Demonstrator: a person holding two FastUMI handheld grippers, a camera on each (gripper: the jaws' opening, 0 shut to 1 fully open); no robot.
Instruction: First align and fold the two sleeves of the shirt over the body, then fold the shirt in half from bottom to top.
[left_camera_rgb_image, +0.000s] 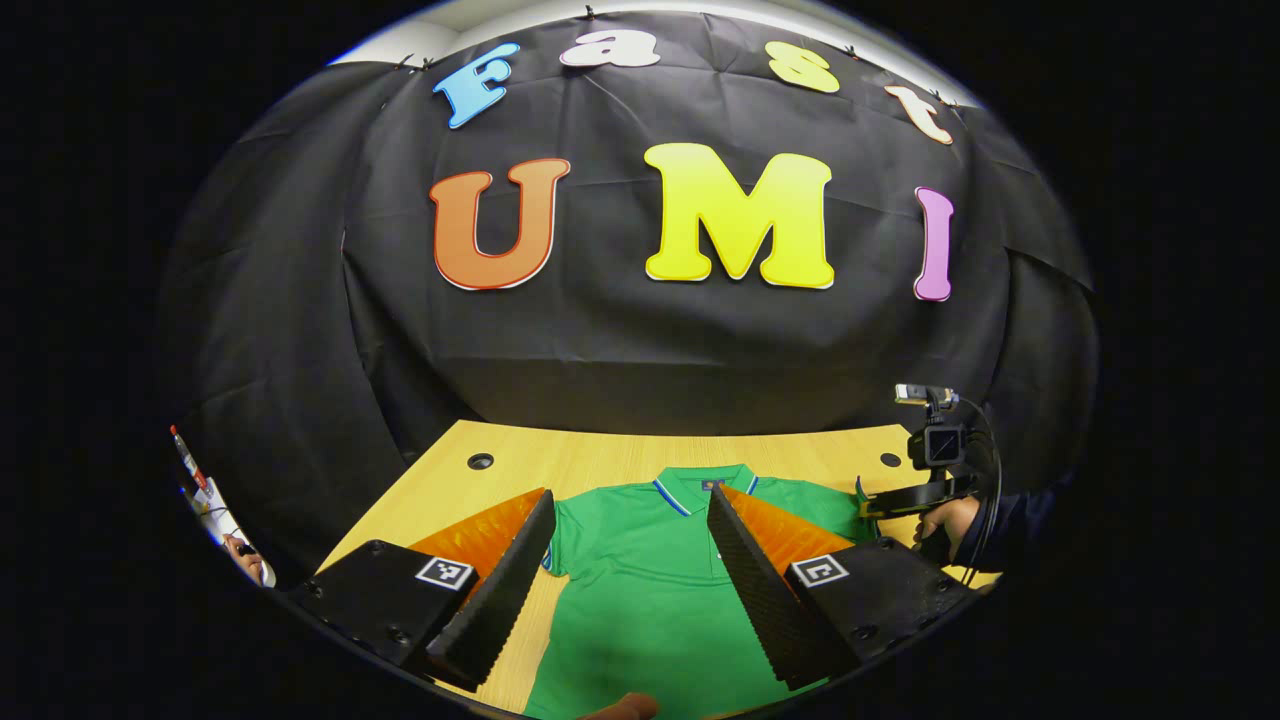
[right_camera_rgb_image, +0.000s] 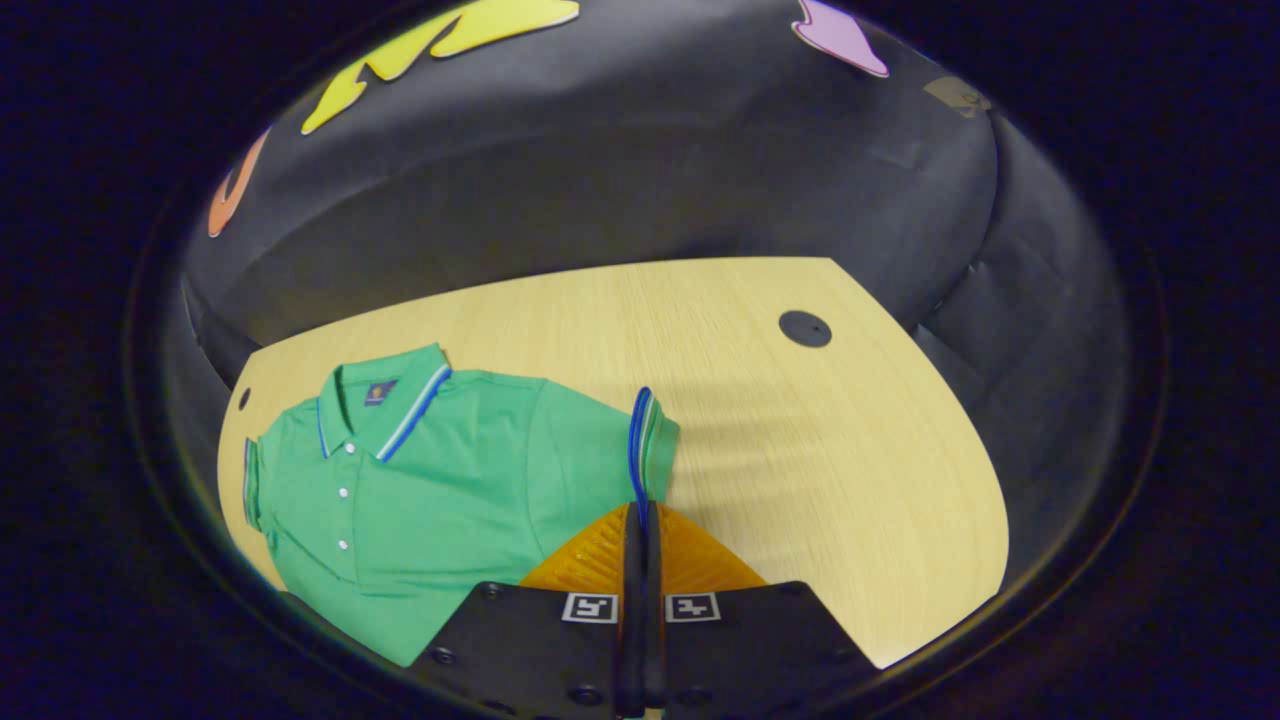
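On table (right_camera_rgb_image: 800, 440), green shirt (right_camera_rgb_image: 440, 480): R gripper (right_camera_rgb_image: 640, 530) fingers pinch sleeve cuff (right_camera_rgb_image: 643, 440), L gripper (left_camera_rgb_image: 630, 560) fingers spread; neck label unreadable.

The green polo shirt (right_camera_rgb_image: 430, 490) lies face up and flat on the wooden table (right_camera_rgb_image: 820, 470), collar toward the far wall, its white buttons showing down the placket. Blue-and-white trim runs along the collar and sleeve cuffs. One sleeve cuff (right_camera_rgb_image: 645, 440) stands pinched between the right gripper (right_camera_rgb_image: 640, 530) fingers, lifted on edge. In the left gripper view, the shirt's body (left_camera_rgb_image: 650, 590) spreads between the parted fingers of the left gripper (left_camera_rgb_image: 630, 540), apart from both.
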